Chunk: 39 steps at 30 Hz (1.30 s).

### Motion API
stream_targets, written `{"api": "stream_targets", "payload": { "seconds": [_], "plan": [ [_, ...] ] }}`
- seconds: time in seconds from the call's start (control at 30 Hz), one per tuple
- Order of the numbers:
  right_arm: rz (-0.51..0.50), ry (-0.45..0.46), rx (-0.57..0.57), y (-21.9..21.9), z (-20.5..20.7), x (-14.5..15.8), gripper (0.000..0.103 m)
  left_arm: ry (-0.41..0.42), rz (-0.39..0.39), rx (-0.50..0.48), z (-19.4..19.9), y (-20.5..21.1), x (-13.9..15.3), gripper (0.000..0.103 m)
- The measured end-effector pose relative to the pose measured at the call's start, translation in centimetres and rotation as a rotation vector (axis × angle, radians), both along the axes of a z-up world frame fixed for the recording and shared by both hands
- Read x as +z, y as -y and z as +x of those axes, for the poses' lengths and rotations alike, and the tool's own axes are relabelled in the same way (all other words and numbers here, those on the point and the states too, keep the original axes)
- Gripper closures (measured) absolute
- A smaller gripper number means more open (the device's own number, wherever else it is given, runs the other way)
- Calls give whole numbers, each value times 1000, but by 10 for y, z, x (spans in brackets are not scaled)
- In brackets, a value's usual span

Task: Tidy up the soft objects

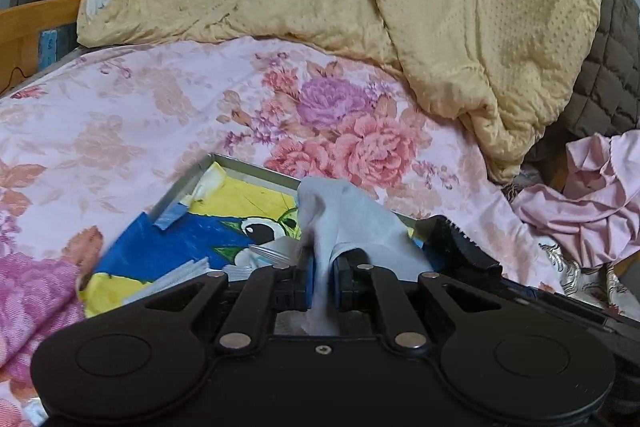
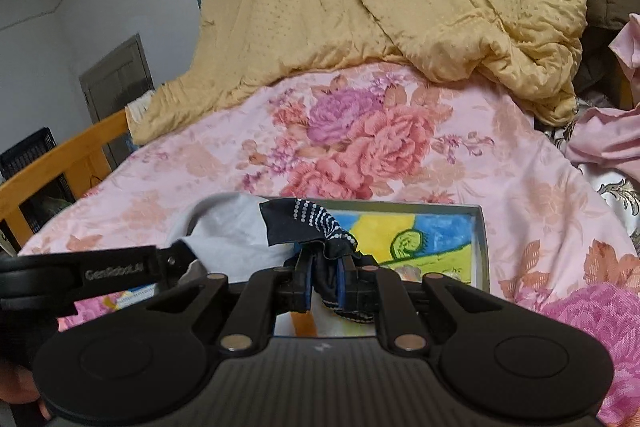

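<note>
My left gripper (image 1: 323,281) is shut on a pale grey-white sock (image 1: 344,215), held over a shallow metal tray (image 1: 256,169) lined with a blue and yellow cartoon picture. My right gripper (image 2: 324,283) is shut on a dark navy sock with white dots (image 2: 308,227), held over the same tray (image 2: 480,247) on its left part. The pale sock (image 2: 228,239) and the left gripper's body (image 2: 80,275) show at the left of the right wrist view. The right gripper's finger (image 1: 456,243) shows beside the pale sock in the left wrist view.
The tray lies on a pink floral bedspread (image 1: 160,99). A yellow dotted quilt (image 1: 440,7) is heaped behind it. Crumpled pink cloth (image 1: 592,199) and a brown quilted item (image 1: 608,67) lie at the right. A wooden bed rail (image 2: 60,163) runs along the left.
</note>
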State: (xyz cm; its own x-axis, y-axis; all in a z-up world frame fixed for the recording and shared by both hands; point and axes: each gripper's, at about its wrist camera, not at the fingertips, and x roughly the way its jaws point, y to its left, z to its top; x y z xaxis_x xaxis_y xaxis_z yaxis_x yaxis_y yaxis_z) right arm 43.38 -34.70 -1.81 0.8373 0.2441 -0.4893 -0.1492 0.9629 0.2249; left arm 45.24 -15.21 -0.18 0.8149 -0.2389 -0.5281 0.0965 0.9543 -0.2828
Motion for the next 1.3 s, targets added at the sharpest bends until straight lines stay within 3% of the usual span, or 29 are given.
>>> {"api": "stream_targets", "payload": {
  "seconds": [0.17,0.53,0.83,1.0,1.03,1.3],
  "plan": [
    [10,-19,2,2,2,-8,84,-22,47,21,6,8,-8,91],
    [59,-52,-1,11,1,-13,78,-65,56,53,3,8,-15,82],
    [55,-59,-19,17,-9,-9,53,-55,44,72,-8,2,-8,53],
    [40,-51,-38,18,-22,-4,31,-45,47,77,-20,-3,0,40],
    [40,-48,-41,18,-24,-2,30,-43,53,80,-23,-4,2,33],
    [48,-44,-77,25,-54,7,11,-10,84,96,-53,-15,12,21]
  ]
}}
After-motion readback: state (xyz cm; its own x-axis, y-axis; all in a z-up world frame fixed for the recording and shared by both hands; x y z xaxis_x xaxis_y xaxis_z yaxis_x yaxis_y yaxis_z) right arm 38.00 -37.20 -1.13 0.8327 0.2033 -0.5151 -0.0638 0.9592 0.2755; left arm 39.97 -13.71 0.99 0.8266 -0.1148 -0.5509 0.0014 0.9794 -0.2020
